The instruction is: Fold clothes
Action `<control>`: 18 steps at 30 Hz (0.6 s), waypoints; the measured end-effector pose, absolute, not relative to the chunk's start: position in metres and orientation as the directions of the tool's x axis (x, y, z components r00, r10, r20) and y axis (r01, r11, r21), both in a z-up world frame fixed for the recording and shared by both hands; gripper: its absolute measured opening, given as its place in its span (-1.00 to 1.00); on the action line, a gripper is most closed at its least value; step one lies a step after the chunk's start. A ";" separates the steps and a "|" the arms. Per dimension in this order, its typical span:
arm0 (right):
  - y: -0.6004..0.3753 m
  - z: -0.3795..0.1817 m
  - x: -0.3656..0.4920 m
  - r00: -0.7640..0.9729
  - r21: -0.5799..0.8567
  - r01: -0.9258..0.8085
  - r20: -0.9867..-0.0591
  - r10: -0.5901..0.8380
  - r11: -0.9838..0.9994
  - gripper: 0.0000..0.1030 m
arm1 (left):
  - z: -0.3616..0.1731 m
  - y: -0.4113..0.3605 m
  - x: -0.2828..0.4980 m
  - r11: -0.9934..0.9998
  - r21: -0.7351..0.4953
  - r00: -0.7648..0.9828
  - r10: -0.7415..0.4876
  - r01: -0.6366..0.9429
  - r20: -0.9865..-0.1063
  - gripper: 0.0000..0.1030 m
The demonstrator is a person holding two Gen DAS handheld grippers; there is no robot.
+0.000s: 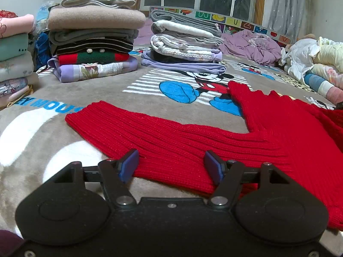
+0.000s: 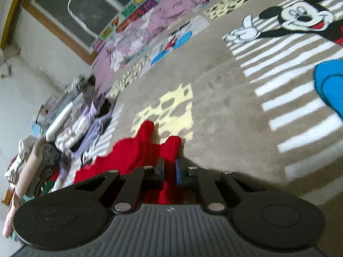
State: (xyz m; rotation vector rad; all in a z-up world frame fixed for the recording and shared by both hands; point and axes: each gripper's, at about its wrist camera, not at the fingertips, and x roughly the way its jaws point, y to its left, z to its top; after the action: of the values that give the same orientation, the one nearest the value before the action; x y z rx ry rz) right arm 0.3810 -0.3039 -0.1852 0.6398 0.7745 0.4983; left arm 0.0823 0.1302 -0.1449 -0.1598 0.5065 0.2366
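Sleeve first: our left gripper (image 1: 171, 167) is spread over the red knitted sweater (image 1: 214, 137); our right gripper (image 2: 170, 171) pinches it.

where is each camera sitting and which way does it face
Left wrist: low over the blanket, facing the stacks of clothes; open left gripper straddles the red sweater sleeve.
Right wrist: tilted sideways, facing the window; right gripper is shut on red knit.
Shared: sweater, blanket, stacks, window.
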 end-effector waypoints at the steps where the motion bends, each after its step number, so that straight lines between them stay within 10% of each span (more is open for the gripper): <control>1: -0.306 -0.183 0.378 0.636 0.690 -0.173 -0.467 0.614 0.703 -0.80 | -0.145 0.130 0.082 0.960 -0.092 0.848 0.185 -0.263 -0.496 0.31; 18: -0.412 -0.128 0.277 0.869 0.732 -0.115 -0.253 0.425 0.671 -0.82 | -0.145 0.128 0.082 0.959 -0.085 0.847 0.196 -0.271 -0.494 0.31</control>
State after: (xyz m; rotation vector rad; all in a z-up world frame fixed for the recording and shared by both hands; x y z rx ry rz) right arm 0.2774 -0.4117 -0.1277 0.7806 0.4283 0.3146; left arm 0.0815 0.1281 -0.1450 -0.1542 0.5031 0.2471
